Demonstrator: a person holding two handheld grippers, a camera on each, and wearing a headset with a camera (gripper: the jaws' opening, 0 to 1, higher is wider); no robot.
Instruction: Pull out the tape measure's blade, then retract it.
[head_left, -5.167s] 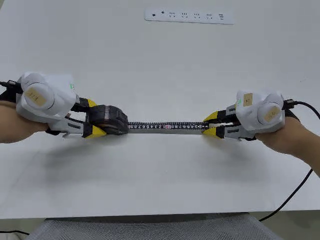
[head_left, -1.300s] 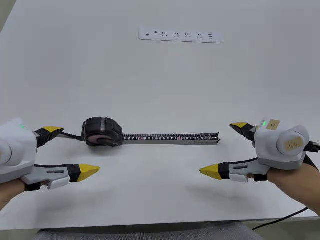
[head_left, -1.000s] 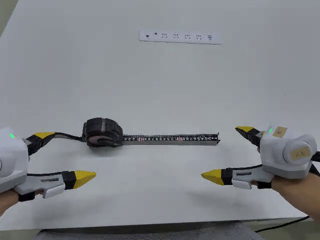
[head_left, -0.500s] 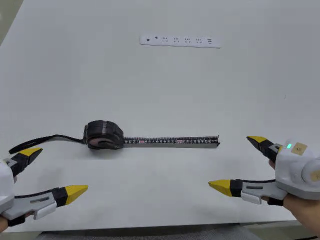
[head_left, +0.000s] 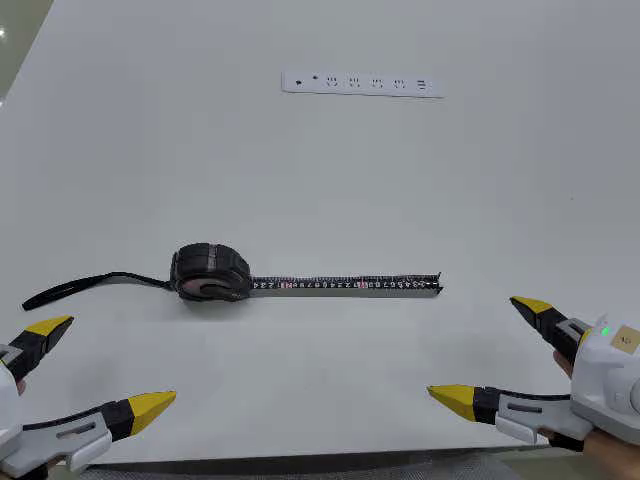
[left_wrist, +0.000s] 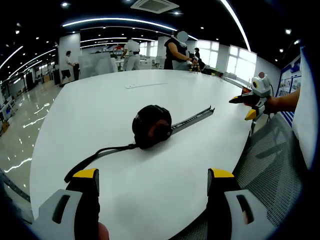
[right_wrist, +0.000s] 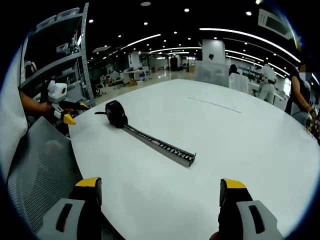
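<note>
tape measure (head_left: 210, 273): black round case, we see it lying on the white table (head_left: 300, 160)
blade (head_left: 345, 285): out, flat on table, hooked tip pointing right
strap (head_left: 90, 285): black, trails left
left claw (head_left: 112, 361): wide, empty
right claw (head_left: 480, 347): wide, empty, apart from blade

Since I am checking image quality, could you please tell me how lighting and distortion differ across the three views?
Head view: soft, even light, only faint shadows beside the tape measure and blade, lines straight. Left gripper view: strong fisheye, the table edge bows. Right gripper view: same bulge, ceiling lights curve, blade sharp.
</note>
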